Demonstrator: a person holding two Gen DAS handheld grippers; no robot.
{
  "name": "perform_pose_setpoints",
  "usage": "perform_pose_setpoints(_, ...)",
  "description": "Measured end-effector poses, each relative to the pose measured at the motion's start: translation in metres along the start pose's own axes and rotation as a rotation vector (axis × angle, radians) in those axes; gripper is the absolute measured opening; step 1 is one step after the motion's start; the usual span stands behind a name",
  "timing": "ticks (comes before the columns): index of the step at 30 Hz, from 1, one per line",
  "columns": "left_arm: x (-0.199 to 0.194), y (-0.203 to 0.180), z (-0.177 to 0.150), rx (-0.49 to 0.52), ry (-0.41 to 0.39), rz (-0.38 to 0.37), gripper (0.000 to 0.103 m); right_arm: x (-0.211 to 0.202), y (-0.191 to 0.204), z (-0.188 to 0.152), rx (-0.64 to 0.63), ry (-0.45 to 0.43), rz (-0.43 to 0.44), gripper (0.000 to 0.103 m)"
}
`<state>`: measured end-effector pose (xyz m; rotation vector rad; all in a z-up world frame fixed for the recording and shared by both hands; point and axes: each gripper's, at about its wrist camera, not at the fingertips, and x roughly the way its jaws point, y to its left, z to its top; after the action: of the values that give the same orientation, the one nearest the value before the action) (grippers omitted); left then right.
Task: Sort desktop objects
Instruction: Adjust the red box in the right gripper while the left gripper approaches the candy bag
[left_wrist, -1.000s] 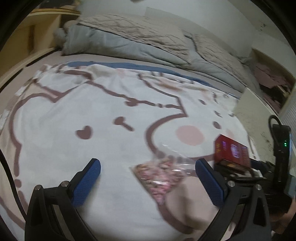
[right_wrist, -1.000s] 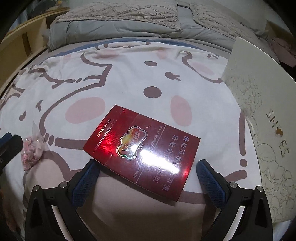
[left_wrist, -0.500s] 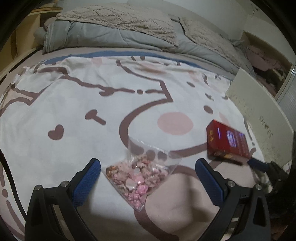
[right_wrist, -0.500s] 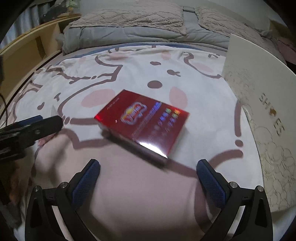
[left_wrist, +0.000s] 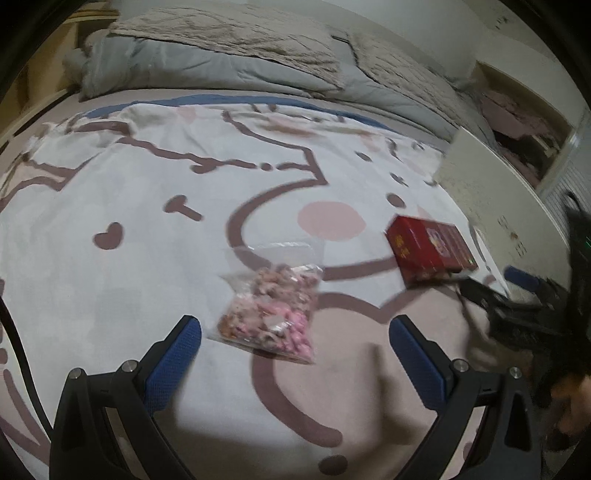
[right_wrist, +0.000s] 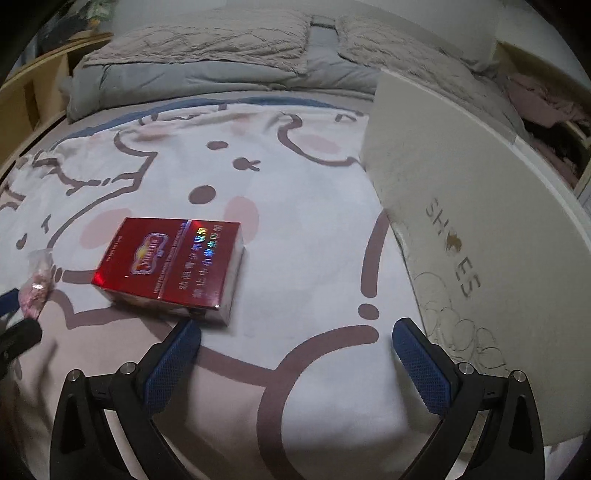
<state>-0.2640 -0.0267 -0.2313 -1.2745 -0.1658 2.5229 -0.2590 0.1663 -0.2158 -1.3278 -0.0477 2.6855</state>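
Observation:
A clear bag of pink bits (left_wrist: 269, 314) lies on the cartoon-print blanket (left_wrist: 147, 221), just ahead of my left gripper (left_wrist: 295, 343), which stands open and empty. A red cigarette pack (right_wrist: 170, 266) rests flat on the blanket, ahead and left of my open right gripper (right_wrist: 295, 345); the gripper's left pad sits just below the pack's near edge. The pack (left_wrist: 430, 251) also shows to the right in the left wrist view, with the right gripper (left_wrist: 517, 291) near it. The bag (right_wrist: 35, 284) sits at the far left of the right wrist view.
A white shoe box lid (right_wrist: 480, 229) printed "SHOES" lies along the right side. A grey and beige duvet (left_wrist: 240, 62) is heaped at the back. A wooden bed frame (right_wrist: 29, 92) runs along the left. A person's hand (left_wrist: 565, 406) shows at the lower right.
Both grippers pulled back and swung. The pack now lies ahead-left of the right gripper instead of between its fingers. The bag stays in front of the left gripper.

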Motion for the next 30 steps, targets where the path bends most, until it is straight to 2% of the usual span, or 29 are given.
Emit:
perform_pose_setpoints(5,0.004,0.012,0.012,-0.079,-0.014,0.033,0.102,-0.009,0.010,0.005,0.051,-0.010,0.133,0.103)
perform_pose_setpoints(9,0.006,0.015,0.019,-0.083,-0.019,0.069,0.102,-0.003,0.014,0.016,0.112,0.004,0.192,0.103)
perform_pose_setpoints(16,0.019,0.003,0.017,0.022,0.016,0.112,0.102,0.010,0.024,0.027,0.091,0.027,0.180,0.103)
perform_pose_setpoints(21,0.022,0.000,0.013,0.048,0.017,0.134,0.101,0.016,0.031,0.034,0.068,0.031,0.177,0.103)
perform_pose_setpoints(25,0.022,0.002,0.012,0.041,0.009,0.156,0.092,0.019,0.041,0.037,0.043,0.029,0.183,0.103)
perform_pose_setpoints(27,0.021,0.003,0.011,0.038,-0.001,0.171,0.084,0.023,0.047,0.036,0.024,0.039,0.176,0.103)
perform_pose_setpoints(30,0.019,0.004,0.010,0.035,-0.014,0.177,0.080,0.031,0.054,0.034,0.011,0.064,0.170,0.103)
